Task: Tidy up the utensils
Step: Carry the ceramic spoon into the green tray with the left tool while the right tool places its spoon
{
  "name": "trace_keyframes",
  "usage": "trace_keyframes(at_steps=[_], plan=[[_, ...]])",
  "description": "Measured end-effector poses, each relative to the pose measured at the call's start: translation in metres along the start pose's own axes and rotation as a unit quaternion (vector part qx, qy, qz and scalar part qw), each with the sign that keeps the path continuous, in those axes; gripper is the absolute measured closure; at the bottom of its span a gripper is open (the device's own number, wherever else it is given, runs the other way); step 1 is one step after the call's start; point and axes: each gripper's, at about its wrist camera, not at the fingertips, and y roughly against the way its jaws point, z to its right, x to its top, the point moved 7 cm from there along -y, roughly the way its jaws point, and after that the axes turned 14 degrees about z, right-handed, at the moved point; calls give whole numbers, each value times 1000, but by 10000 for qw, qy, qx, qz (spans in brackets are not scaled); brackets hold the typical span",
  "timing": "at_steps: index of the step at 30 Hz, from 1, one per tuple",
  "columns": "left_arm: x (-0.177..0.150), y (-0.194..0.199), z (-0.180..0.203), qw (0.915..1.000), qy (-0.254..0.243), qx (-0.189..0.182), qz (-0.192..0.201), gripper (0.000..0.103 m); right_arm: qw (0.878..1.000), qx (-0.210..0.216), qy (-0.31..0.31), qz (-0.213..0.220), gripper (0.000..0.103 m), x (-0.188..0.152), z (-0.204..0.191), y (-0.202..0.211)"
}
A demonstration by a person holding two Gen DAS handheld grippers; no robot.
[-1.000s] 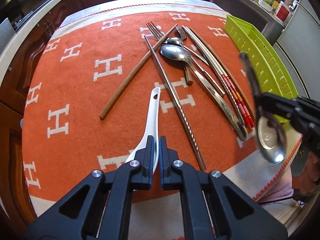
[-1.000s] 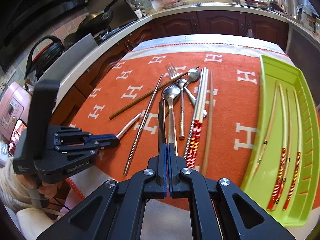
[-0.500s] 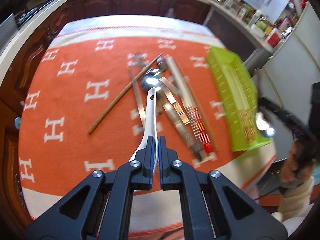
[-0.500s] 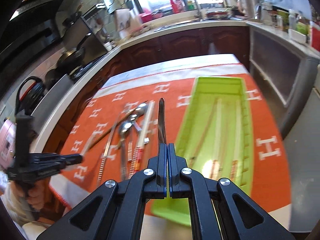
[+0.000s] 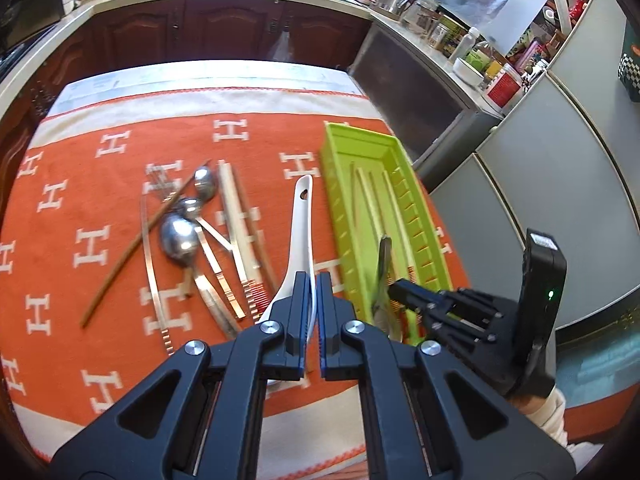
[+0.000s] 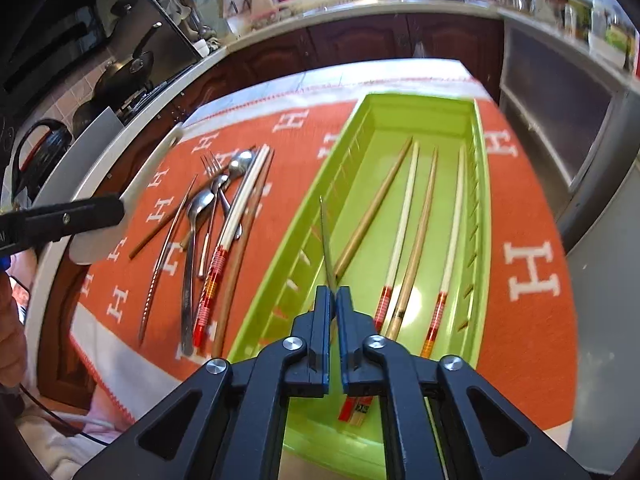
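White "H" letters pattern the orange cloth (image 6: 532, 220) covering the counter. The green tray (image 6: 482, 200) at right holds four chopsticks (image 6: 404, 224) laid lengthwise, near to far. Right tongs (image 6: 334, 300), jaws opening, hold a metal spoon (image 6: 326, 240) pointing away over the tray. Left tongs (image 5: 314, 284) clamp a white ceramic spoon (image 5: 300, 224), handle pointing far.
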Motion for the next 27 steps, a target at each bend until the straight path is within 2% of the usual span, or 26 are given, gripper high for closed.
trace_keyframes(at_steps=[5,10,14,20,27], plan=[[-1,-22,30,9999,-10,-78,-136,101,9981,-15,-552,260,97,5,15,11],[-8,-47,56,9993,-40,-142,-332,101,9906,-198,-1194,636,96,13,41,33],[-21,-66,70,9986,-84,-43,-526,101,9843,-293,-1525,834,96,16,56,48],[-44,-84,80,9964,-213,221,-793,101,9832,-301,-1553,912,96,16,58,61],[-63,-88,82,9919,-100,70,-1265,98,9849,-204,-1493,848,96,10,47,67]])
